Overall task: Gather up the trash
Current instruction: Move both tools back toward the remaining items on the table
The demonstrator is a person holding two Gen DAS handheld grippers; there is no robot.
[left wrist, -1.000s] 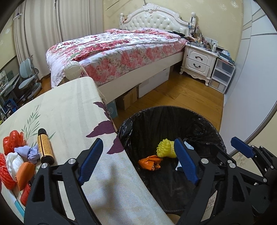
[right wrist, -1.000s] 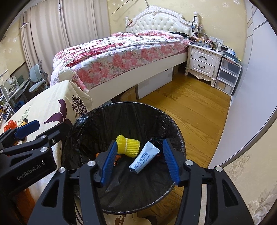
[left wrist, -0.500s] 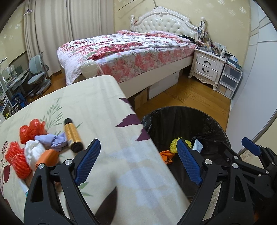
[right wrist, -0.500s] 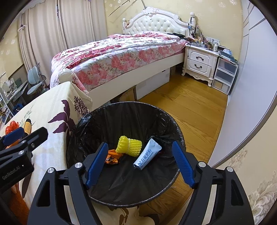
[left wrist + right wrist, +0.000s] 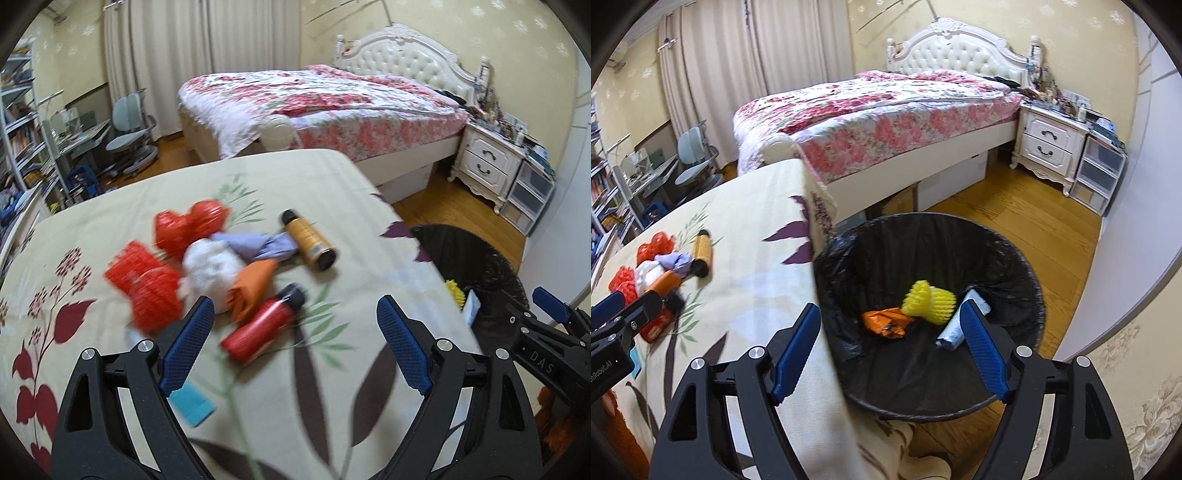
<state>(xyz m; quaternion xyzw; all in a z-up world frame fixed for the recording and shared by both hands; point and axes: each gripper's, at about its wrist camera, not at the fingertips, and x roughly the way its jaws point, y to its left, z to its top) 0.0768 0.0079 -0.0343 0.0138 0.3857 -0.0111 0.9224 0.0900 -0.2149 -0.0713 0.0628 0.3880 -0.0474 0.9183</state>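
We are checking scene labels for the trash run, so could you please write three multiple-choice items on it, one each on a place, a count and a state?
1. Where does the yellow foam net lie?
A. on the tablecloth
B. inside the black-lined bin
C. on the bed

2. How many pieces of trash show inside the bin in the right wrist view?
A. one
B. three
C. six

3. How is the left claw?
A. open and empty
B. shut on the red bottle
C. shut on a tube

Answers: 1 B, the net rests on the liner beside the orange wrapper. 2 B, net, wrapper and white tube. 3 A, its fingers stand wide apart with nothing between them, the red bottle lying on the tablecloth ahead.
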